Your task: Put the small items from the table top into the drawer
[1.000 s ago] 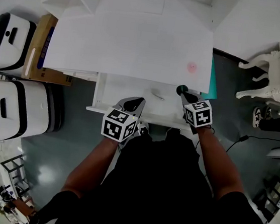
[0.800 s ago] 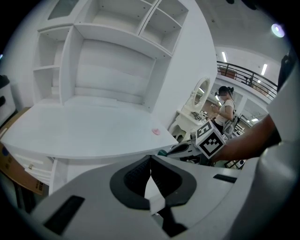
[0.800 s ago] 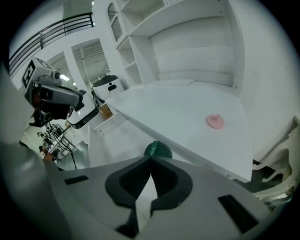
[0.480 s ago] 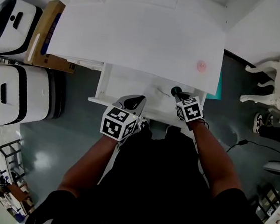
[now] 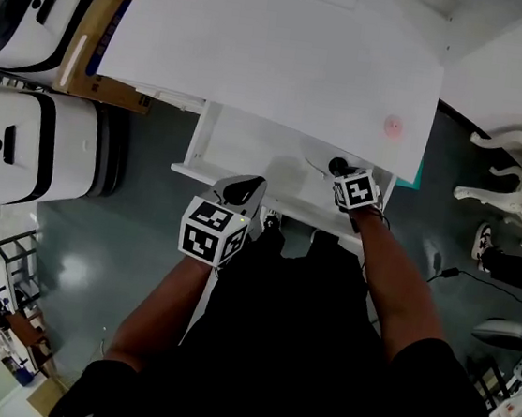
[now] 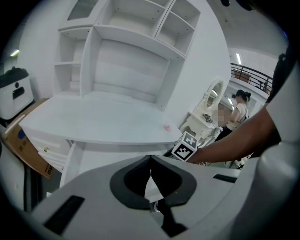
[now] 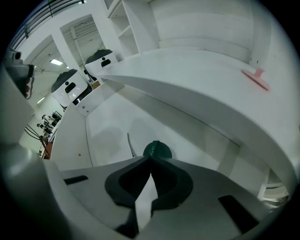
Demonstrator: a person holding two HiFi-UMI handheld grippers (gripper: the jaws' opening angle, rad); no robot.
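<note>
Green disc sits pinched by its edge at the tips of the right gripper, low over the right end of the open drawer, beside a thin pale sliver on its floor. This looks like the drop-off step, so next those jaws must part. A small pink item lies on the table top, far right. The left gripper, its jaws pressed together on nothing, hovers at the drawer's near edge.

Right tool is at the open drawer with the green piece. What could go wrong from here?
The right tool pinches the green piece only at its tips, so it may slip early. It could land on the thin item lying in the drawer. The pink item on the table top could be missed.
</note>
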